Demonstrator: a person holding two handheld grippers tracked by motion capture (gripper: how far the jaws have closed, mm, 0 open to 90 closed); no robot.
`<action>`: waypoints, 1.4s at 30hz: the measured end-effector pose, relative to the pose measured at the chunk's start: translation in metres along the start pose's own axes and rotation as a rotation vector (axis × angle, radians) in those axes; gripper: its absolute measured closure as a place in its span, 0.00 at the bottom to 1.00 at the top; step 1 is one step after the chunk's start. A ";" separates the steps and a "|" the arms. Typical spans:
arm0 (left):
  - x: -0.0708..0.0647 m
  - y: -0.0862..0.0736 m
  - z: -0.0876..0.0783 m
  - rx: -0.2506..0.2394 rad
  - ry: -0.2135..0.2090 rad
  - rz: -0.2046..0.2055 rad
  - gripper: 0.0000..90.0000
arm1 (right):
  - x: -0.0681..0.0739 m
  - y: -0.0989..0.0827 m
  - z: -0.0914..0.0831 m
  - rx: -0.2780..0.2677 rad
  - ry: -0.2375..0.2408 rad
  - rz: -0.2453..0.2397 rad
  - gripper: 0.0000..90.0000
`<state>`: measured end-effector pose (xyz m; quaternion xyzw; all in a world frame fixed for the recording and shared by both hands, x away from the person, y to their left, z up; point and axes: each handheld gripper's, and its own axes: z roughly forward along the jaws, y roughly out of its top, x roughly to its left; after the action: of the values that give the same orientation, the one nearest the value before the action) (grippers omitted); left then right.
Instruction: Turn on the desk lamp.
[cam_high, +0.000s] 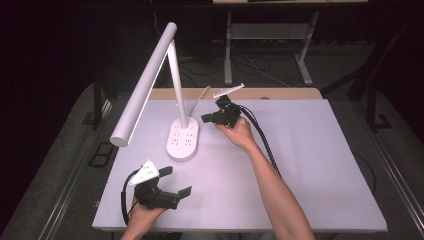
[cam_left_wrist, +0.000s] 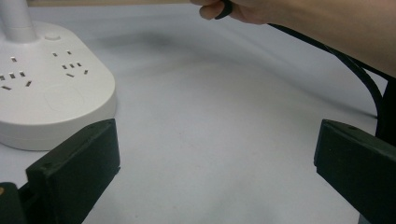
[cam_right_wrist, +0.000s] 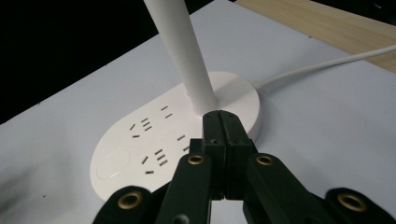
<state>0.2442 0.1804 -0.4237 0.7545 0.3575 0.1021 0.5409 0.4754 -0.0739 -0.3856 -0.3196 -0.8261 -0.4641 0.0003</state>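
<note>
I see a white lamp (cam_high: 172, 75) on the table (cam_high: 310, 165), its oval base (cam_high: 182, 139) left of centre w/ sockets on top. The stem rises from the back of the base; the long head slants down toward the left front, well above the tabletop. A white cord (cam_right_wrist: 322, 63) leaves the base toward the far edge.

My right gripper (cam_high: 212, 118) is just beside the base's right side, jaws pressed together w/ nothing between them. In the right gripper view the closed tips (cam_right_wrist: 222, 122) sit in front of the stem's foot, over the base; can't tell if they touch it. The right hand (cam_high: 235, 131) holds it; its black cable (cam_high: 262, 137) trails back along the forearm.

My left gripper (cam_high: 176, 181) is near the front-left edge, jaws spread wide and empty, grey plate on top. In the left gripper view the base (cam_left_wrist: 51, 88) lies ahead at left, bare table between the jaws.
</note>
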 end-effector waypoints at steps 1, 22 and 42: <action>0.000 0.000 0.000 0.000 -0.001 0.001 0.00 | 0.000 0.000 -0.004 0.001 -0.005 -0.001 1.00; 0.000 0.000 0.001 0.004 -0.002 -0.001 0.00 | 0.002 -0.029 -0.081 -0.037 -0.041 -0.018 1.00; -0.003 0.000 0.003 0.010 -0.002 0.006 0.00 | 0.016 -0.080 -0.163 -0.089 -0.106 0.043 0.00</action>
<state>0.2438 0.1766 -0.4240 0.7582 0.3552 0.1009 0.5374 0.3723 -0.2196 -0.3491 -0.3614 -0.7963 -0.4828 -0.0478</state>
